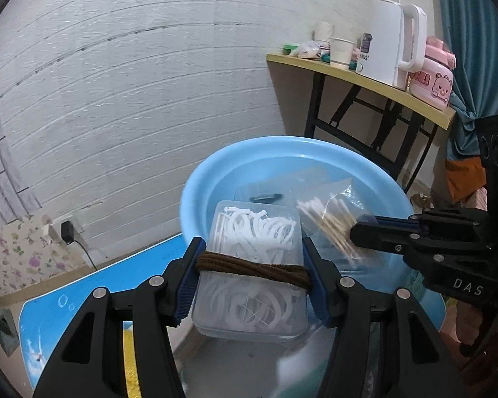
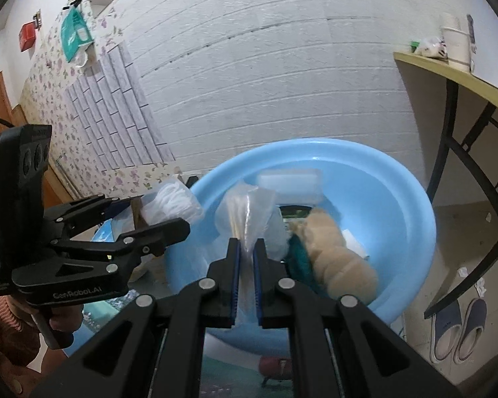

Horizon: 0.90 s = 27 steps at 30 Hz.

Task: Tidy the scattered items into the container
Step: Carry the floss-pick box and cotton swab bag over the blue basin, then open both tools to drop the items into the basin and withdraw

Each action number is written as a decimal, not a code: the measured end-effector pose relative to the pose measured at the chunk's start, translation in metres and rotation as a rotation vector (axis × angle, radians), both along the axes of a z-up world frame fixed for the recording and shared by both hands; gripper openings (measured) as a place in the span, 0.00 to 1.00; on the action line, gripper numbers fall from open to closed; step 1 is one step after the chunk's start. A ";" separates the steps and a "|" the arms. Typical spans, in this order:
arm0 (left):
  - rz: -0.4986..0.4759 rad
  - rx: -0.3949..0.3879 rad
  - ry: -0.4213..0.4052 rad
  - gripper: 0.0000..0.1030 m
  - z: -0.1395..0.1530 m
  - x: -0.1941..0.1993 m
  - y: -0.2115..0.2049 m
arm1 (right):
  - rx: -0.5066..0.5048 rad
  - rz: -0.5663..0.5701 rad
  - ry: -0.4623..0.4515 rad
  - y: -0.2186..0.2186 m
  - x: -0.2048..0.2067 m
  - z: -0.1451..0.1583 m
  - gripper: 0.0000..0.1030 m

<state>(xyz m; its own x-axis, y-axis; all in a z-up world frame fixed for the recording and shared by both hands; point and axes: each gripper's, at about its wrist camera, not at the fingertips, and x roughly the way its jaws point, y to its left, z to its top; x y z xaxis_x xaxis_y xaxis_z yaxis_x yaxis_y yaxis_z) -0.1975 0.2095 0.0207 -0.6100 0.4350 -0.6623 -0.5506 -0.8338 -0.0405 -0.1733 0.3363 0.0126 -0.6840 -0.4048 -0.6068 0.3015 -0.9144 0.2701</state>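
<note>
The left hand-held gripper (image 1: pixel 251 275) is clamping a clear plastic box (image 1: pixel 252 265) by its two long sides, holding it just over the near rim of a light blue basin (image 1: pixel 196 179). The box is lidded, see-through and packed with white curved floss picks; a brown hair tie (image 1: pixel 252 267) is wrapped across its middle, from one pad to the other. The right hand-held gripper (image 2: pixel 245 252) is pinching a thin clear bag of cotton swabs (image 2: pixel 245 209) between nearly closed jaws, and the bag is sticking up over the basin's inside; its wooden sticks with white tips are showing through the plastic. A tan plush toy (image 2: pixel 335 252) is lying inside the basin.
</note>
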 end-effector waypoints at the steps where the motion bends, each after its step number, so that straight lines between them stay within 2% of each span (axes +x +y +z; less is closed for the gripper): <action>1: -0.005 -0.002 -0.001 0.55 -0.001 -0.002 0.003 | -0.002 -0.006 -0.002 0.002 -0.001 -0.001 0.08; 15: -0.035 -0.026 -0.004 0.57 -0.007 -0.010 0.032 | 0.004 -0.082 0.019 0.024 -0.004 -0.002 0.10; 16: -0.036 -0.025 -0.001 0.59 -0.006 -0.009 0.032 | 0.004 -0.099 0.025 0.027 -0.002 0.000 0.10; 18: -0.035 -0.018 0.006 0.73 -0.004 -0.007 0.030 | -0.003 -0.106 0.019 0.030 -0.001 0.000 0.10; 22: -0.025 -0.007 0.018 0.74 0.002 -0.002 0.027 | -0.022 -0.124 0.007 0.032 0.003 0.000 0.22; 27: 0.006 0.001 0.031 0.75 0.007 0.006 0.014 | -0.007 -0.126 0.018 0.028 0.012 0.005 0.22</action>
<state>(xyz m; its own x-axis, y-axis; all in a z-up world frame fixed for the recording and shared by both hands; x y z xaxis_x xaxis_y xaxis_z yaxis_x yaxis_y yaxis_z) -0.1915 0.2235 0.0279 -0.6327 0.4325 -0.6424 -0.5470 -0.8368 -0.0246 -0.1616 0.3645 0.0179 -0.7402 -0.3193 -0.5917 0.1894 -0.9434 0.2721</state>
